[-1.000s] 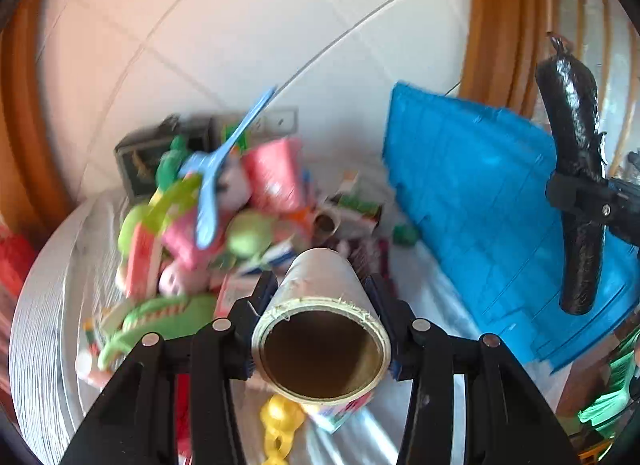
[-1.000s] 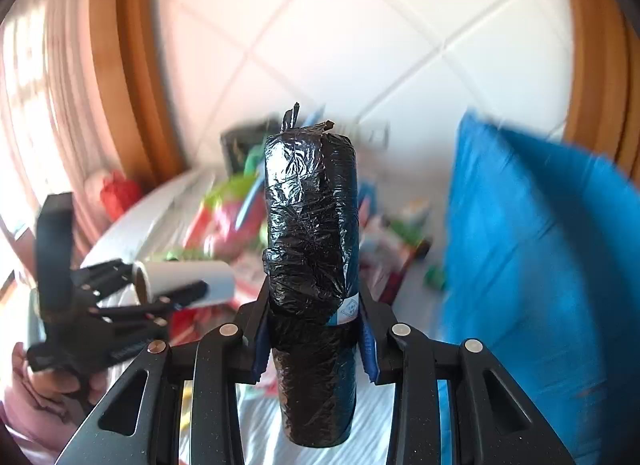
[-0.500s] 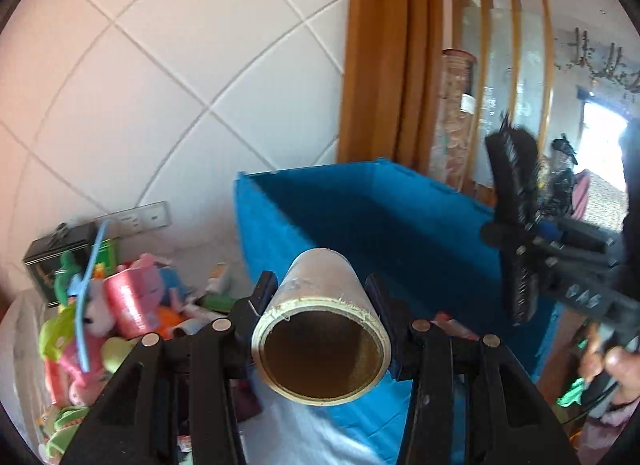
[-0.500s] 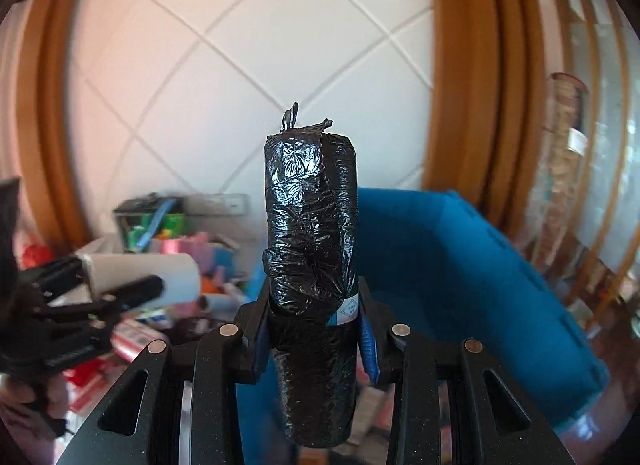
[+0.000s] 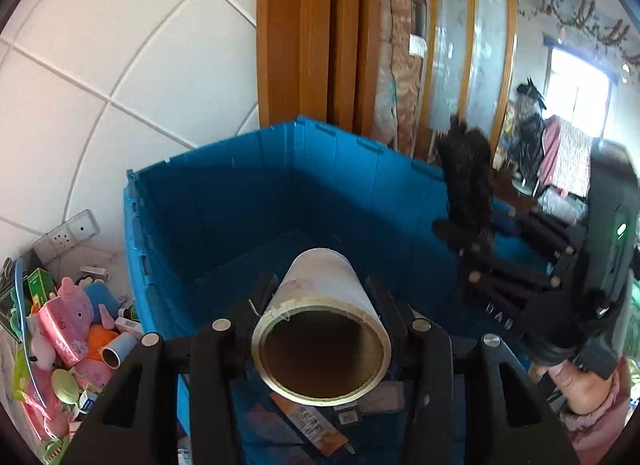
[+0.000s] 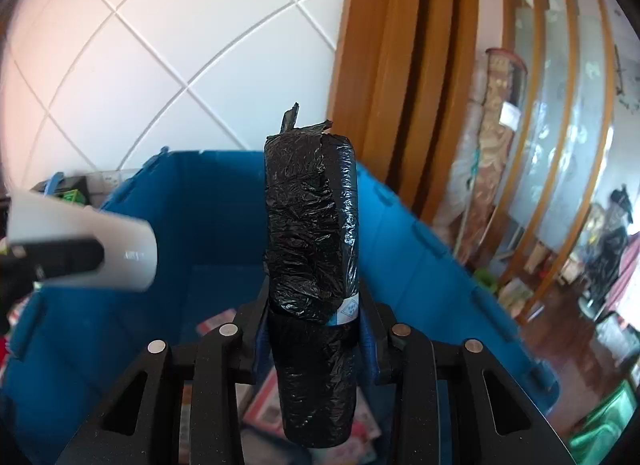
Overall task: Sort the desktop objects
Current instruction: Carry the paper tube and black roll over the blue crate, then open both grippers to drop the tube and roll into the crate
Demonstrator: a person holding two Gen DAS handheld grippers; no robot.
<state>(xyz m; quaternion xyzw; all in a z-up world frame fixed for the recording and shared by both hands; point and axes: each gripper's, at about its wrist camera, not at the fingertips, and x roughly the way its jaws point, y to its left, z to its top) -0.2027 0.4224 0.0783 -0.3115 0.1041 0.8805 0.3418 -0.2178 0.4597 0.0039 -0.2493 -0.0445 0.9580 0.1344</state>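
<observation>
Left wrist now faces blue bin (image 5: pixel 280 169), toy pile (image 5: pixel 64 329) shifted left.

Swung away from the toy pile (image 5: pixel 68 341), now pushed to the lower left edge of the left wrist view instead of filling its middle. Brought over the blue bin (image 5: pixel 248 201), first seen from outside at the right, now seen open from above with flat packets on its floor. White roll (image 5: pixel 320 329) and black bag roll (image 6: pixel 314 257) carried across with both grippers and now above the bin's inside. Right gripper (image 5: pixel 472 237) drawn nearer in the left view. Doorway and glass panels newly in sight.
</observation>
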